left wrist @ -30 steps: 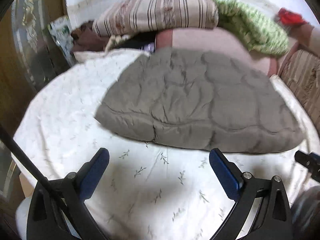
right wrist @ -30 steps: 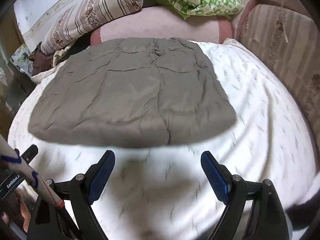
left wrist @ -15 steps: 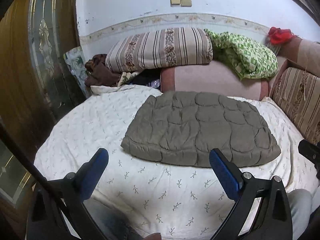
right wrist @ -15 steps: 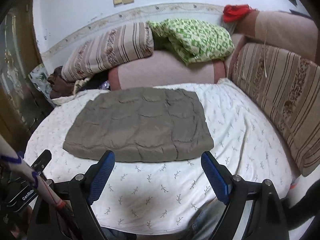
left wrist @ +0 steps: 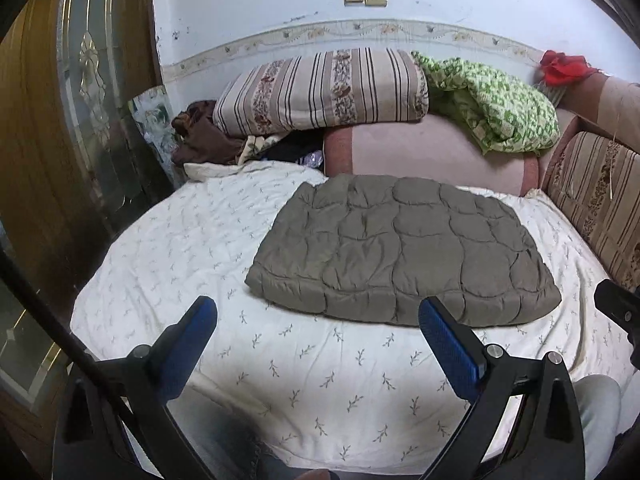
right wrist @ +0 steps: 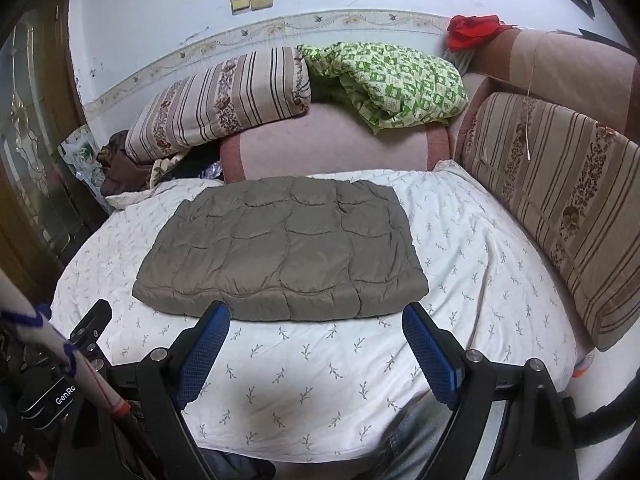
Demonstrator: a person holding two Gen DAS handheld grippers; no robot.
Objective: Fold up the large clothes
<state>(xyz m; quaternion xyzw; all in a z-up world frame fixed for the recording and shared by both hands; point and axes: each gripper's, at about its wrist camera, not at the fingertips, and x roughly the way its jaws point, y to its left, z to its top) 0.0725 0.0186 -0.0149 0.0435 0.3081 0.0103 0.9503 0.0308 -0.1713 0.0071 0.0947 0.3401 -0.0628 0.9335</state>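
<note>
both my tongs are empty right now. my left gripper (left wrist: 316,320) has its blue pads spread wide with only the sheet showing between them, and my right gripper (right wrist: 316,328) is spread just as wide, also holding nothing.

the grey quilted garment (left wrist: 400,248) lies ahead of both tongs on the white sprigged bedsheet (left wrist: 192,240), already folded into a thick, tidy rectangle. from my left tongs it sits ahead and off toward the right pad; from my right tongs it sits straight ahead and slightly toward the left pad, its near edge just past the fingertips but not touching them. beyond it are the pink bolster (right wrist: 332,140), the striped pillow (left wrist: 320,88) and the green patterned blanket (right wrist: 384,76), all well clear of the garment.

i judge the fold looks done, or nearly so: edges look stacked and square, nothing trailing. i'm hovering back from it, more like checking the result than working.

if another fold is wanted, the next move calls for bringing both tongs down low to the near edge, one pad slipping under the puffy layers at each near corner, pinching all layers together so they don't slide apart, then carrying that edge over to the far side. otherwise it only needs leaving alone or moving aside.
</note>
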